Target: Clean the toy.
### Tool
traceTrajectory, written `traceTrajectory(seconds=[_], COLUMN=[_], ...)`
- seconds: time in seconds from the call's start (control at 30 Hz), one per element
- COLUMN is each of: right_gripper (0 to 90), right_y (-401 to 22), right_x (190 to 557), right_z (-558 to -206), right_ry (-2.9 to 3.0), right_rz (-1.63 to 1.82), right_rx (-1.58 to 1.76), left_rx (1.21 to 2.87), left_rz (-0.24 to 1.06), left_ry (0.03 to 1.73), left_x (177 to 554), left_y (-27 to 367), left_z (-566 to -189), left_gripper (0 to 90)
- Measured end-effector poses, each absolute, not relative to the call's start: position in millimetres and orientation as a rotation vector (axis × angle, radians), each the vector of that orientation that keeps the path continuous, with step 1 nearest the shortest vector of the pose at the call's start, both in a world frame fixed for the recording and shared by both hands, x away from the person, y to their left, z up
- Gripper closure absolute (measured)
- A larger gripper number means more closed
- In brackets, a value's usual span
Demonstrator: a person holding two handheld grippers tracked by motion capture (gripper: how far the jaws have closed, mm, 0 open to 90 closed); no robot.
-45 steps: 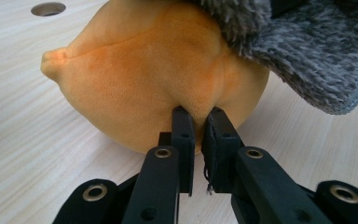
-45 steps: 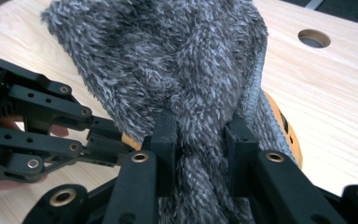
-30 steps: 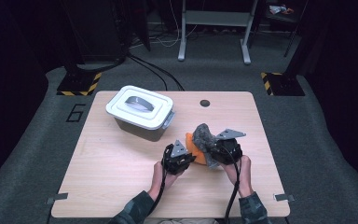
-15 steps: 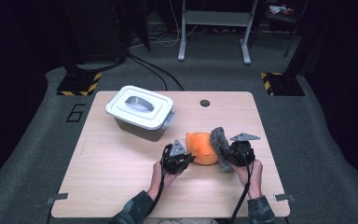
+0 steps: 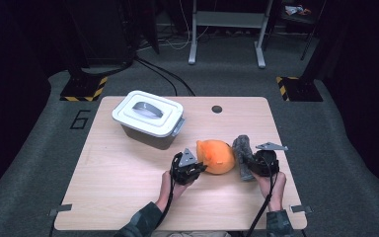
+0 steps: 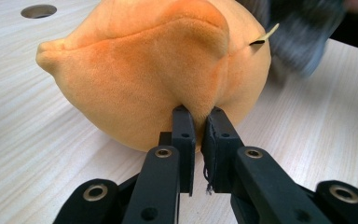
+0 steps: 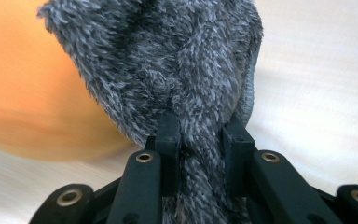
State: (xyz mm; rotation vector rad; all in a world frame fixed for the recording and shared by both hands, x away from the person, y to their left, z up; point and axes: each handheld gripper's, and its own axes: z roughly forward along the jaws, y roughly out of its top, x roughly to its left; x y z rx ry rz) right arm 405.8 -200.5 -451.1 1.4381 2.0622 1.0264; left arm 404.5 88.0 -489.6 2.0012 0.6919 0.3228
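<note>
The orange plush toy [image 5: 216,156] was a rounded, velvety lump with a stubby pointed nub at one end and a raised fold along its top, and it lay on the table's near right part. Just to its right, close against it, the grey fuzzy piece [image 5: 243,157] (shaggy, mottled dark and light, with a smooth grey hem along one edge) stretched as a long strip running away from the person, its far end near the toy's back.
</note>
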Motion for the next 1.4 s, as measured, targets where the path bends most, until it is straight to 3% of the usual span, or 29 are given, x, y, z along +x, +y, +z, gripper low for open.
traceTrajectory(seconds=[0.17,0.27,0.53,1.1,1.4], right_gripper=[72.5,72.3,72.0,71.8,71.7], right_y=[-186,-157,-101,-151,-182], right_x=[393,388,402,409,429], right_z=[-418,-399,-409,-431,-477], right_ry=[2.059,2.125,2.261,2.165,2.143], right_rz=[1.095,1.134,0.998,1.002,0.939], right_rx=[1.326,1.204,1.101,1.275,1.518], left_rx=[2.004,2.013,1.997,1.988,1.98], left_rz=[0.31,0.326,0.323,0.3,0.274], left_ry=[0.693,0.666,0.682,0.697,0.731], left_x=[405,404,405,407,410], left_y=[88,85,85,88,96], left_z=[-487,-484,-486,-492,-496], left_gripper=[83.4,83.4,83.7,83.8,83.8])
